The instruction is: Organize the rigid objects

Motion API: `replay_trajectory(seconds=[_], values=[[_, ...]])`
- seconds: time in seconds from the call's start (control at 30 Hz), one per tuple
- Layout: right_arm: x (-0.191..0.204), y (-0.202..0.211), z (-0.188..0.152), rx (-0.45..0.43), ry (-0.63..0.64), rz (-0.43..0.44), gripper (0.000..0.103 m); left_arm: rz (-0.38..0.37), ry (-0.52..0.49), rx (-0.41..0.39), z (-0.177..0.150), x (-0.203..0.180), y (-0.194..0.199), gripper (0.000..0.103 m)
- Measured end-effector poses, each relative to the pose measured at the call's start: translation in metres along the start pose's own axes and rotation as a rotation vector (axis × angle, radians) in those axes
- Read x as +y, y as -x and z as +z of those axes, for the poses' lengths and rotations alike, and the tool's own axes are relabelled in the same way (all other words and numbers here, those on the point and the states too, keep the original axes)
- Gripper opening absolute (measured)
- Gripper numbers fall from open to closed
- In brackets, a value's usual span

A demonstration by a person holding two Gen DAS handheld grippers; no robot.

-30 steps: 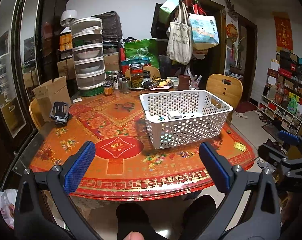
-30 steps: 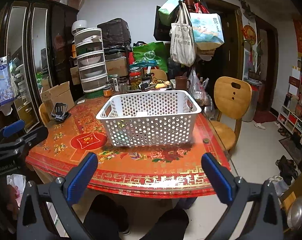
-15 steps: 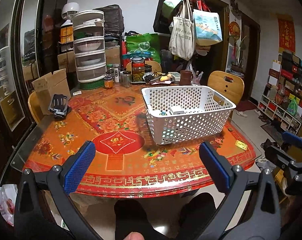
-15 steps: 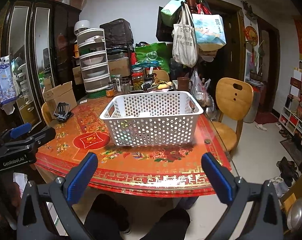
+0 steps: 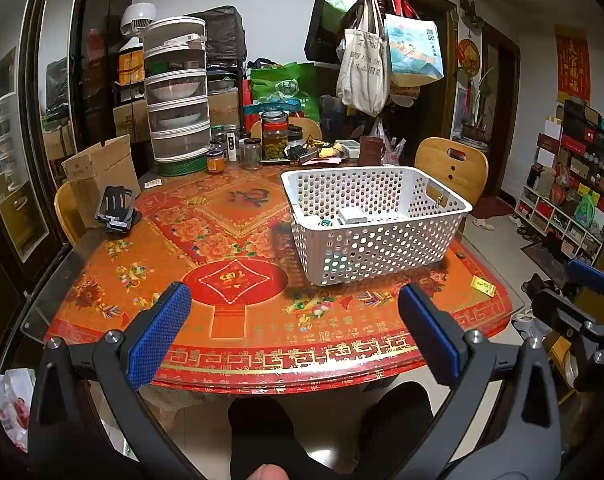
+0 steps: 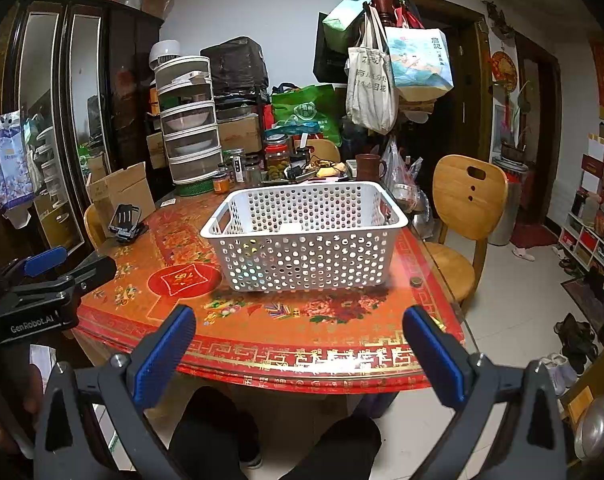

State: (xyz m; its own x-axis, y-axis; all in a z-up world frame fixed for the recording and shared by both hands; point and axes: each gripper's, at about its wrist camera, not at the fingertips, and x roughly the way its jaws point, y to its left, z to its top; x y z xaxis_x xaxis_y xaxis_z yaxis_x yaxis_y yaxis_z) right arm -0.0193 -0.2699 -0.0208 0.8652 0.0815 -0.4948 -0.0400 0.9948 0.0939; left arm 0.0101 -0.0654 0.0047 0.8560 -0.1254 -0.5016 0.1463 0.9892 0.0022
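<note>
- White perforated basket (image 5: pixel 375 224): stands on the red patterned table (image 5: pixel 230 248), right of the table's centre, long axis running roughly left to right across both views. Contents: a small white box (image 5: pixel 353 215) and a few smaller items too small to identify.
- Left gripper (image 5: pixel 294 332): jaws spread wide, nothing between the blue pads (image 5: pixel 158 334). Held back from the near table edge, above the person's dark-clad knees. The basket lies ahead and to its right.
- Right gripper (image 6: pixel 298 344): jaws likewise wide apart and empty, held off the near table edge. The basket (image 6: pixel 303 236) lies almost straight ahead, its long side facing the jaws.
- Loose rigid items still on the table: a black phone stand (image 5: pixel 116 210) at the far left edge, well apart from the basket; a small gold card (image 5: pixel 483 286) near the right edge; a small round dark piece (image 6: pixel 415 281) just beside the basket's right end.
- Judgement: the task appears well along. The phone stand lies ahead and left of the left gripper, which is nearer to it; the round piece and gold card fall to the right gripper.
- Far table edge: jars (image 5: pixel 275 140), a stacked food cover tower (image 5: pixel 178 92), a brown mug (image 5: pixel 371 150), all clear of the grippers.
</note>
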Motion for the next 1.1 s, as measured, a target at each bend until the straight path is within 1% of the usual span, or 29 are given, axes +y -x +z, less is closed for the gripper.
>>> replay_trajectory(seconds=[0.53, 1.1], values=[[0.0022, -0.0001, -0.0006, -0.001, 0.003, 0.002, 0.103, -0.012, -0.004, 0.005, -0.003, -0.001, -0.0033, 0.102], [0.0027, -0.0005, -0.0008, 0.0, 0.005, 0.002, 0.103, -0.008, -0.005, 0.006, -0.0017, -0.0046, -0.0029, 0.102]])
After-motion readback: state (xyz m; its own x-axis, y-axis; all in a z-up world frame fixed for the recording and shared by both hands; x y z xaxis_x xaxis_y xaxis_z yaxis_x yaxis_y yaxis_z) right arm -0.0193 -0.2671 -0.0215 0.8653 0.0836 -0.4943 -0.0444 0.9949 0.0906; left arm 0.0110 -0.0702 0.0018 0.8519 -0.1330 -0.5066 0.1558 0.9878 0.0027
